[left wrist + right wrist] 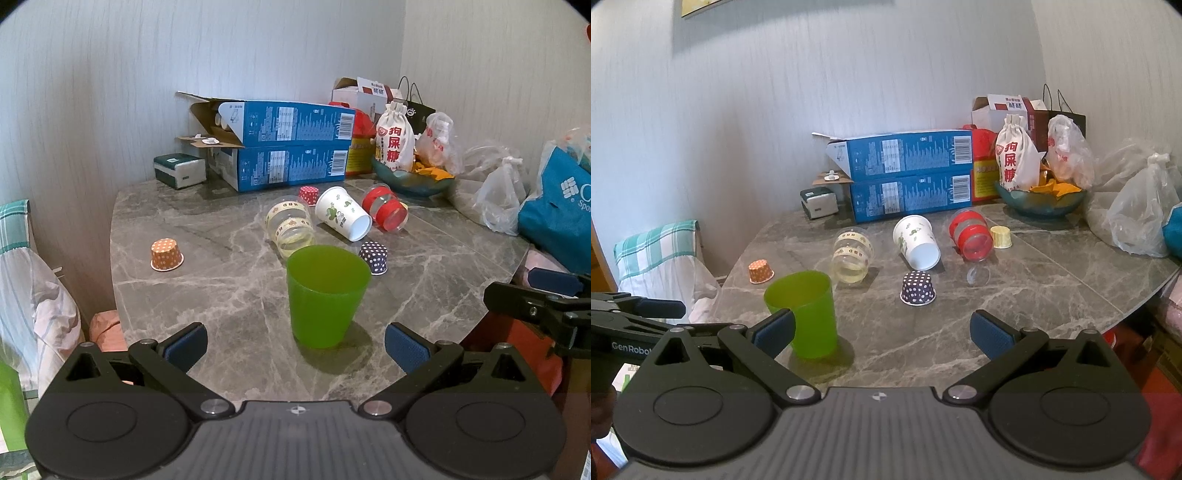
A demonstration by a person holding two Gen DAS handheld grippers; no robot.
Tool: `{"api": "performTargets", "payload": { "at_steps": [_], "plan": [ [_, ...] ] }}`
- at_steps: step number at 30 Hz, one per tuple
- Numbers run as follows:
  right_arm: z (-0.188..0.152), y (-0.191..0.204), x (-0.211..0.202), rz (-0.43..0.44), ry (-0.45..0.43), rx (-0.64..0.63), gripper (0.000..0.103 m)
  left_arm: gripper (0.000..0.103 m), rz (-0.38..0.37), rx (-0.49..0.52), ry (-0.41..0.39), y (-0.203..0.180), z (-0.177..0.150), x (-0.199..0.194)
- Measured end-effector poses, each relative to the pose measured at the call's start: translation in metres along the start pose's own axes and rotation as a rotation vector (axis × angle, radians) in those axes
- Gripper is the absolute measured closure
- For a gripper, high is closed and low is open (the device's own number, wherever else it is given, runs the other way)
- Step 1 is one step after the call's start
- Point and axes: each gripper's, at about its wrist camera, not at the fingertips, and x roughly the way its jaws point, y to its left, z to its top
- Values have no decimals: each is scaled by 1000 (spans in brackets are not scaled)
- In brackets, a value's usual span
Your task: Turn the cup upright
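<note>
A green plastic cup point(327, 297) stands upright on the marble table point(221, 302), just ahead of my open, empty left gripper point(295, 345), between its fingers' line but not touched. In the right wrist view the green cup point(805, 314) stands at the left, partly behind one finger of my open, empty right gripper point(882, 334). Further back lie a clear banded cup point(290, 227), a white leaf-print paper cup point(343, 214) and a red-banded clear cup point(386, 208), all on their sides.
Small baking cups stand upside down: orange dotted point(166, 254), dark dotted point(373, 257), red point(308, 195), yellow point(1001, 236). Blue boxes point(291, 147), a tissue pack point(180, 170), a bowl with a cloth bag point(413, 177) and plastic bags point(498, 199) crowd the back and right. The table's edge runs along the left.
</note>
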Motion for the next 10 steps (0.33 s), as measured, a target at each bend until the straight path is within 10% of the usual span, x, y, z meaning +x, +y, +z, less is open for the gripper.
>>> {"api": "performTargets", "payload": {
  "at_steps": [10],
  "plan": [
    [-1,1,3,-1,8,-2,1,0,-4,0,2,1,-2,3]
  ]
}}
